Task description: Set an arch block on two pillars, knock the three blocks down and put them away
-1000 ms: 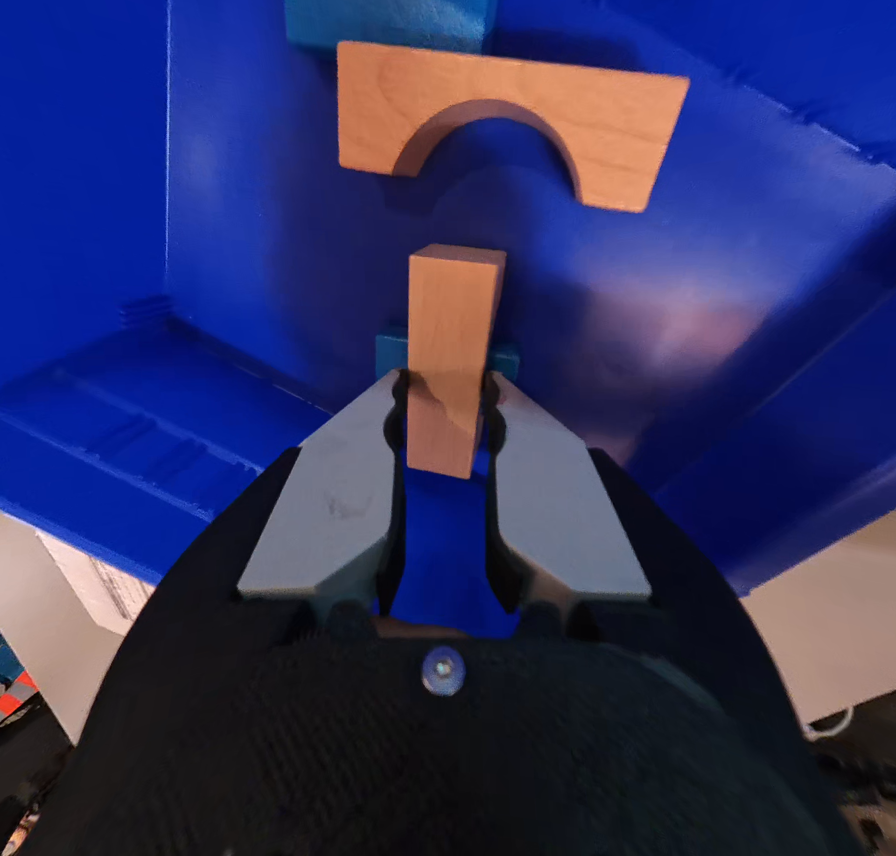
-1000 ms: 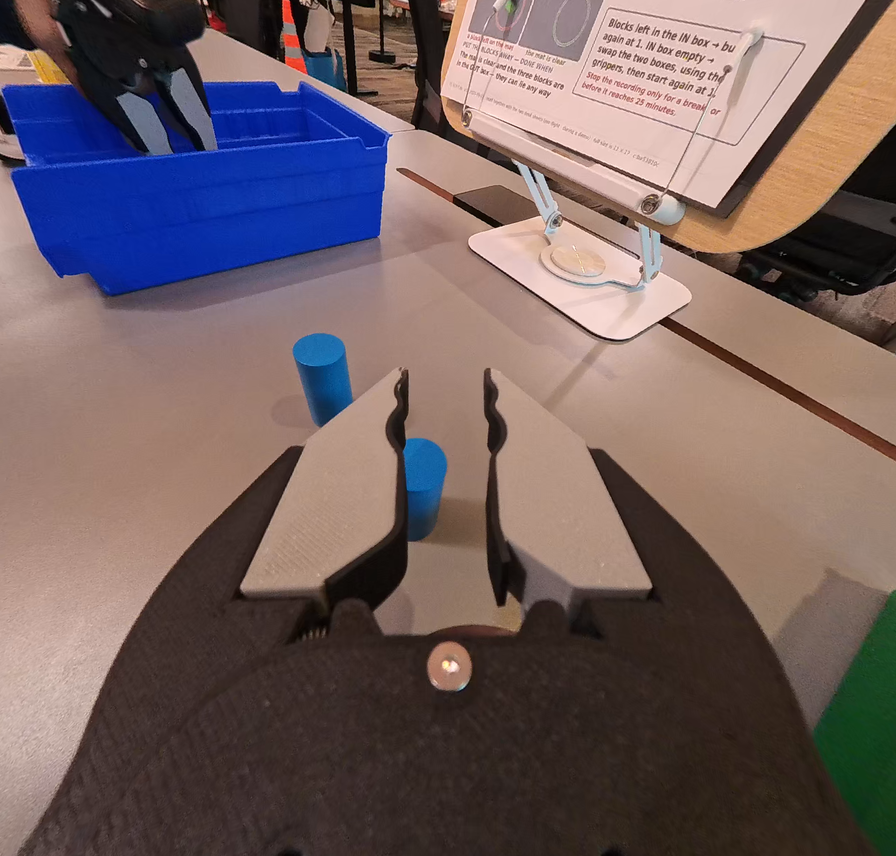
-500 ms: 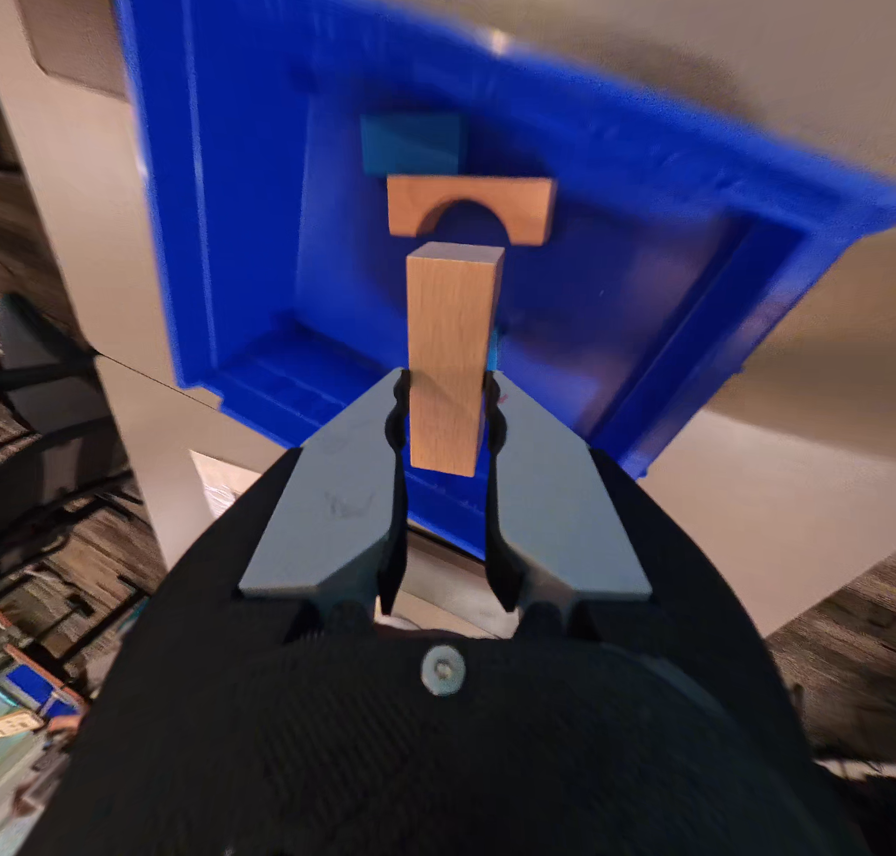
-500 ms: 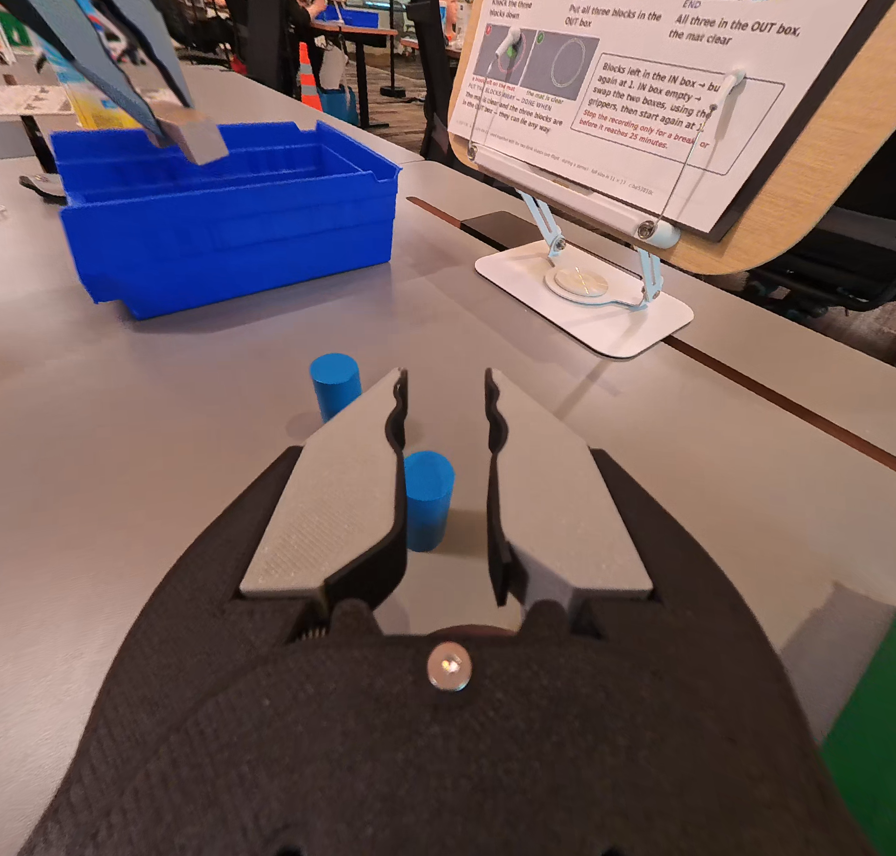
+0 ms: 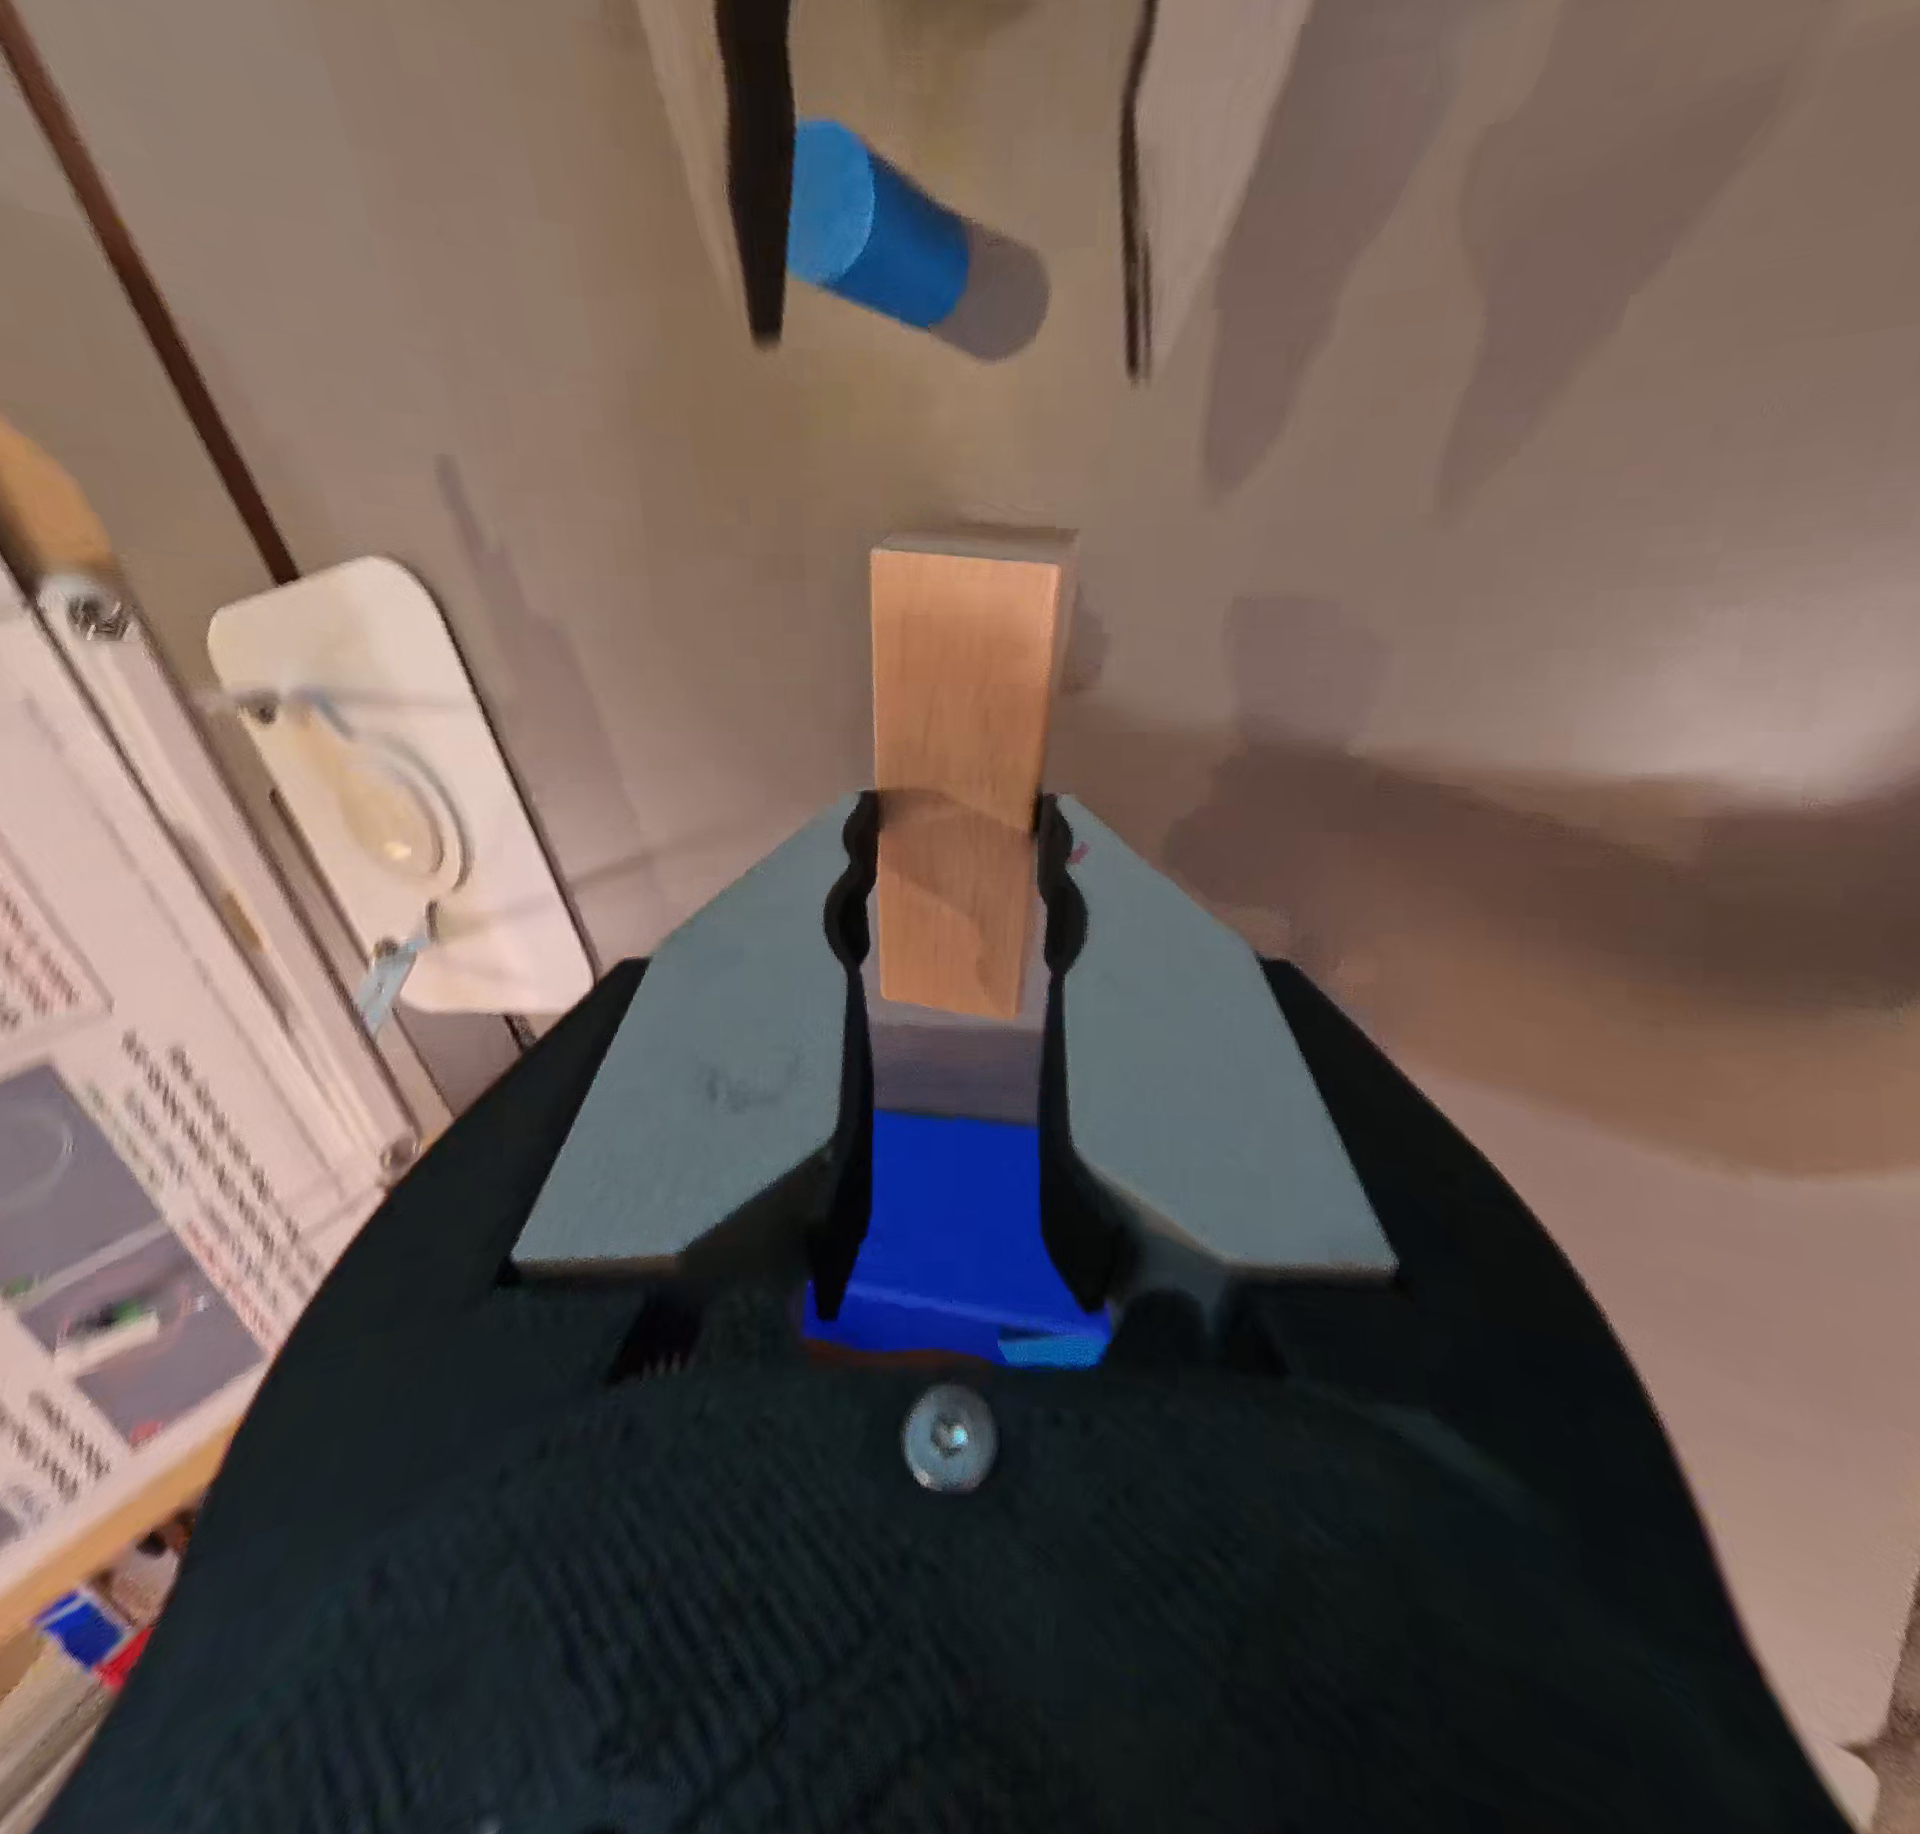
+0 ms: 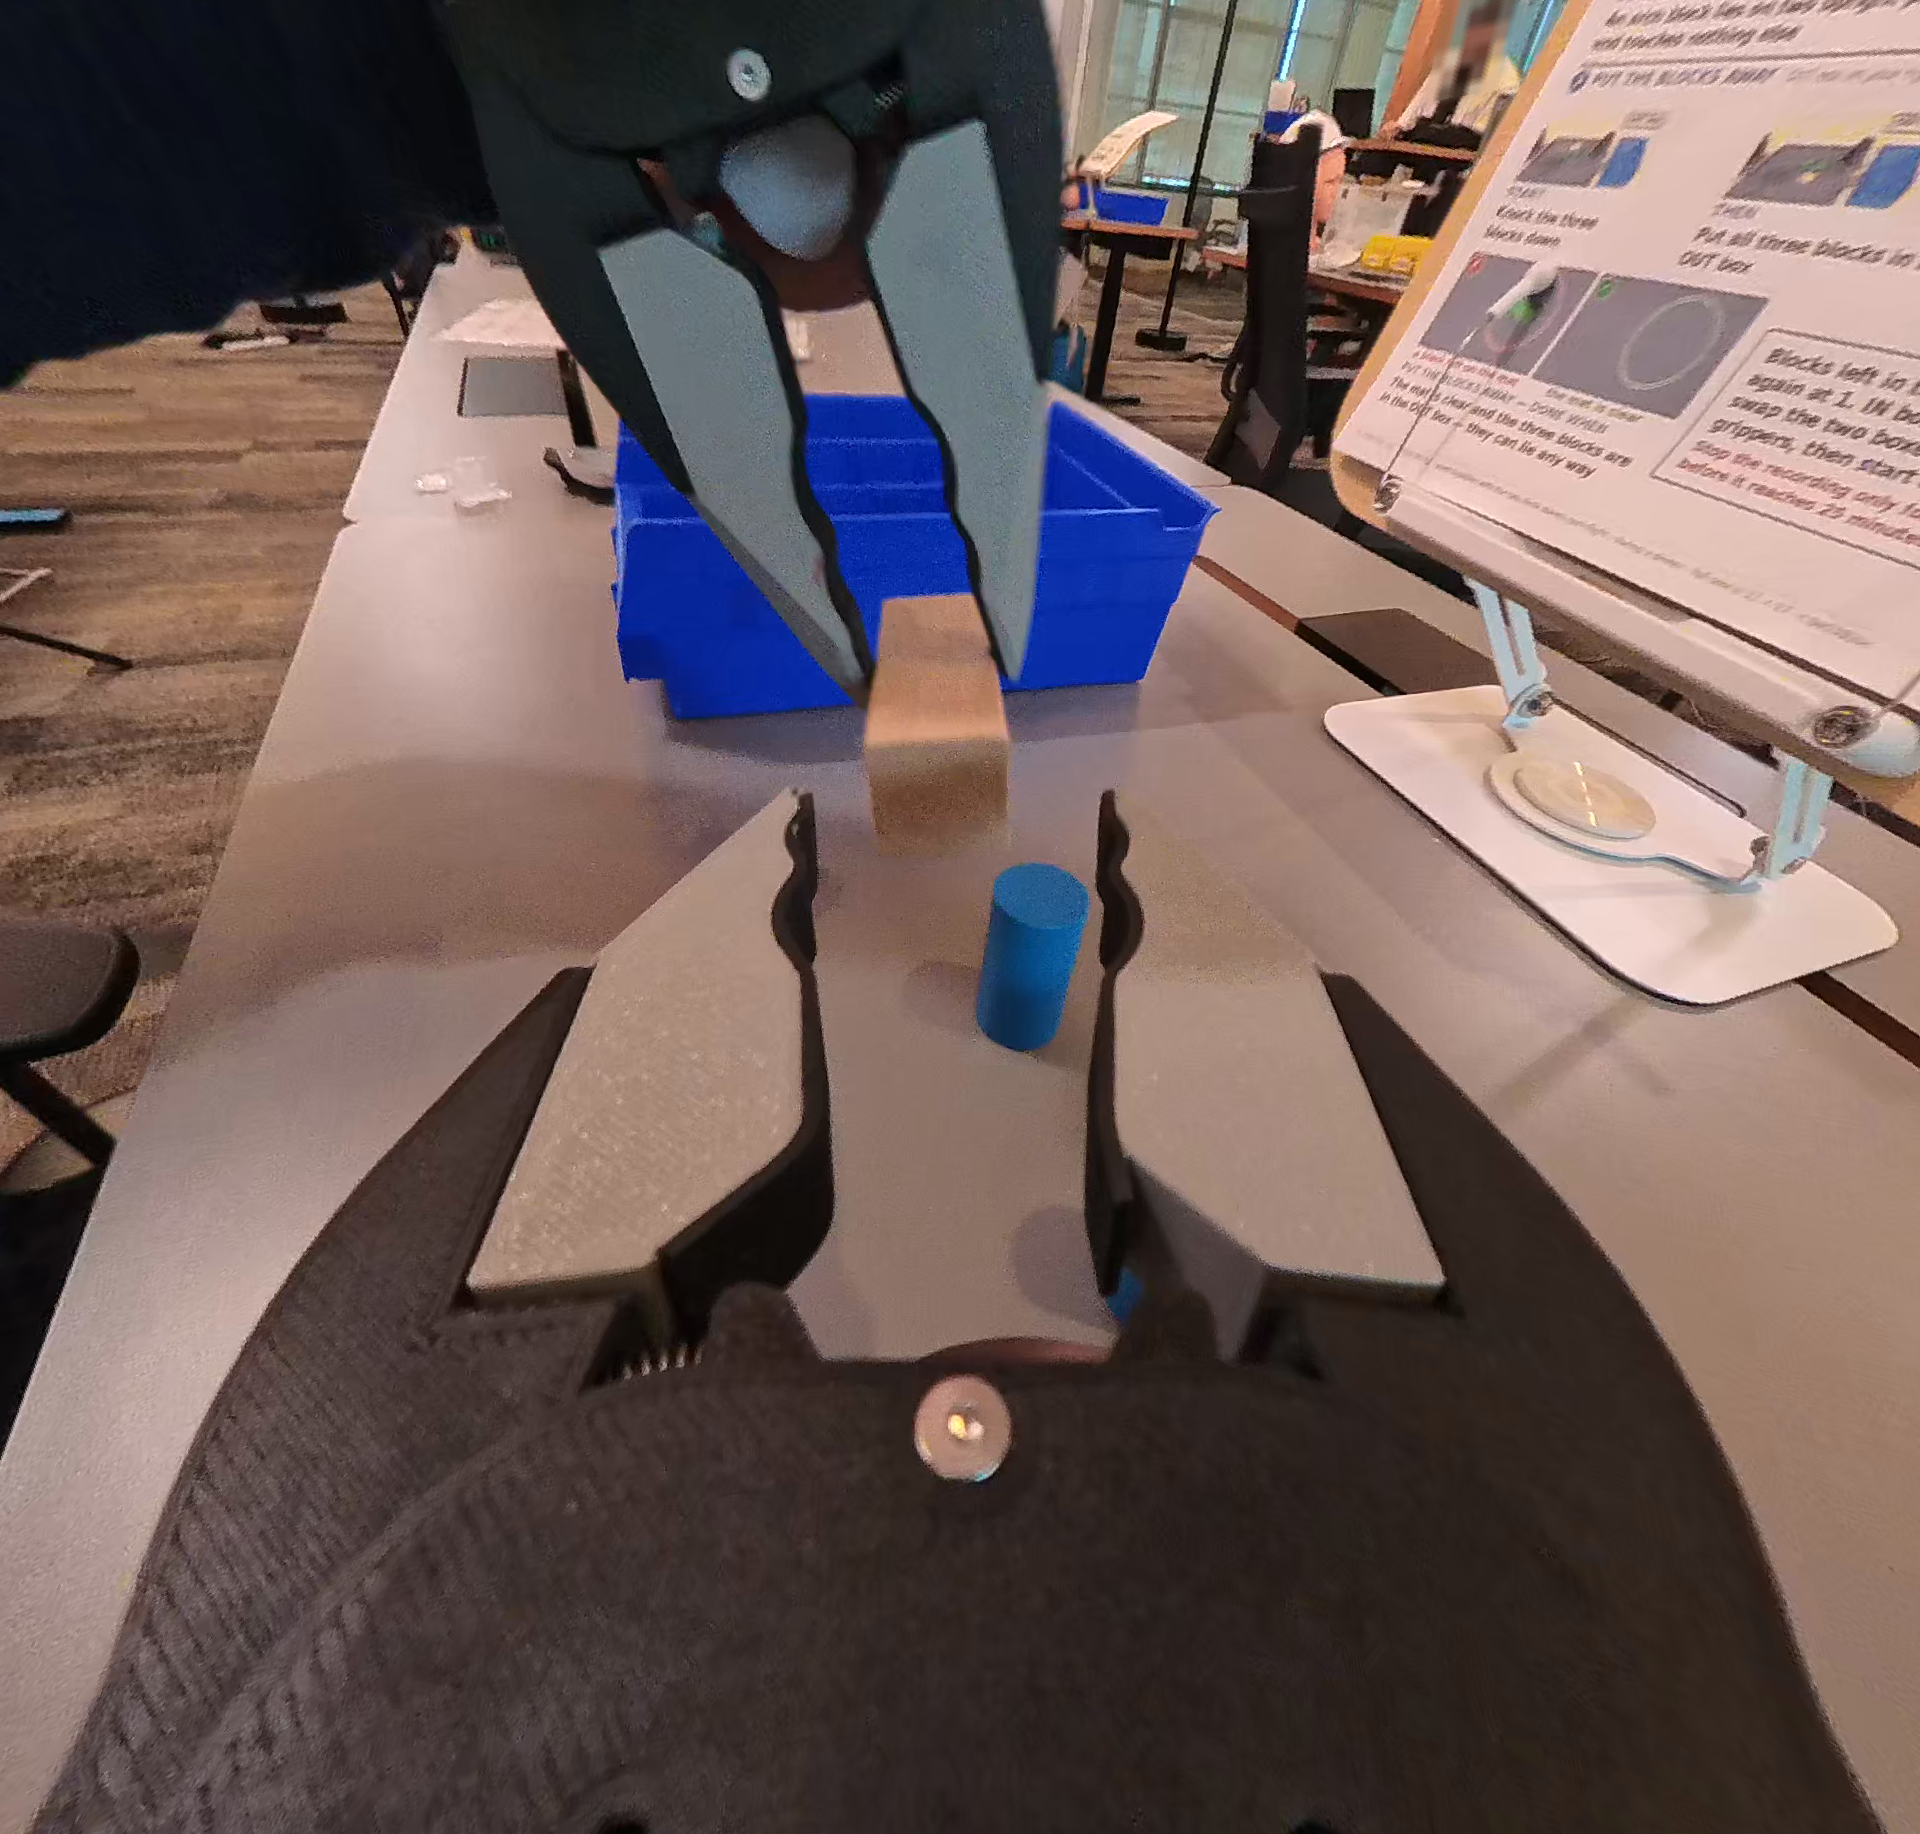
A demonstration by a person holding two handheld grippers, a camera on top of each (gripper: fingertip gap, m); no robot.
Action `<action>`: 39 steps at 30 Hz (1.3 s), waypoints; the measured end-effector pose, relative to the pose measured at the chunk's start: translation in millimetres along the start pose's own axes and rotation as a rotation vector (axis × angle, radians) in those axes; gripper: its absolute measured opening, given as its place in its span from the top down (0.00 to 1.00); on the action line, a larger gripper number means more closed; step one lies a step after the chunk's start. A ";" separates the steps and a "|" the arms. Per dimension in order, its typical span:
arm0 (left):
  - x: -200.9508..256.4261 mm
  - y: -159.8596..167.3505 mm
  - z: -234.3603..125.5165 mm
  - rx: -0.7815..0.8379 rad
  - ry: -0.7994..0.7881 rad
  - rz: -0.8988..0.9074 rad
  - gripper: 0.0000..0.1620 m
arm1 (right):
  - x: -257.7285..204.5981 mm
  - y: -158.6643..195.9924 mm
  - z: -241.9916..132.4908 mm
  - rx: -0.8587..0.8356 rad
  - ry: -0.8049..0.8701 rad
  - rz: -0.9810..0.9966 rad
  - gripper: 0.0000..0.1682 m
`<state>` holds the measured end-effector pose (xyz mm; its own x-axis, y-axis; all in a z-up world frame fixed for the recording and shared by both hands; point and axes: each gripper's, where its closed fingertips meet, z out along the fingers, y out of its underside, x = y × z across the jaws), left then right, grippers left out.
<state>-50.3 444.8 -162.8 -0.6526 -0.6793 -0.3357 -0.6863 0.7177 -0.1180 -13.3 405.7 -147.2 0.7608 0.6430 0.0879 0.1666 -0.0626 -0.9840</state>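
Wooden pillar coming in beside blue one.
Left gripper (image 6: 914, 657) clamps wooden block (image 6: 938, 745) upright above table (image 6: 436, 849); right gripper (image 6: 956, 849) wide, empty, straddling blue cylinder (image 6: 1029, 969).

I see a grey tabletop (image 6: 436, 849) with a dark seam, a blue cylinder (image 6: 1029, 969) upright on it, a blue bin (image 6: 1081, 579) farther back, the white base of a document stand (image 6: 1621, 849) to the right
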 end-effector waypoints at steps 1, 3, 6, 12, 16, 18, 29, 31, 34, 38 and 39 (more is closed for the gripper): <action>0.2 -6.7 7.2 -0.002 0.013 0.009 0.82 | -0.9 2.9 2.2 -0.017 0.003 -0.008 0.69; 0.5 -16.4 18.6 -0.003 0.041 0.019 0.82 | 2.2 11.3 6.5 -0.065 0.034 -0.024 0.71; -1.6 -26.0 26.2 0.017 0.064 0.016 0.82 | 1.4 22.9 11.4 -0.122 0.031 -0.034 0.74; 1.5 -27.7 27.5 0.025 0.083 0.018 0.82 | 4.8 27.7 13.9 -0.141 0.053 -0.035 0.82; 4.9 -34.8 23.6 0.069 0.100 0.009 0.82 | 2.4 28.2 17.2 -0.141 0.053 -0.036 0.76; 6.0 -38.1 21.3 0.081 0.103 0.009 0.82 | -0.6 29.2 18.4 -0.145 0.040 -0.043 0.80; 2.8 -23.9 27.7 0.131 0.026 -0.090 0.75 | 3.0 18.9 9.3 -0.099 0.019 0.030 0.82; 1.4 -15.1 29.9 0.175 0.000 -0.141 0.71 | 3.0 14.5 5.7 -0.080 0.000 0.051 0.81; -1.2 -11.0 24.1 0.309 -0.023 -0.232 0.68 | 2.0 11.7 0.4 -0.072 -0.026 0.045 0.81; -2.9 -26.6 14.7 0.580 -0.008 -0.322 0.71 | 0.3 8.0 -5.3 -0.044 -0.072 0.040 0.81; -1.7 -31.6 14.6 0.636 0.009 -0.335 0.72 | 0.8 8.2 -6.1 -0.039 -0.078 0.044 0.81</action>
<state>-22.9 425.5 -172.1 -0.4442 -0.8780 -0.1783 -0.5321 0.4187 -0.7359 -7.5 401.0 -154.3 0.7167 0.6966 0.0312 0.1597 -0.1204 -0.9798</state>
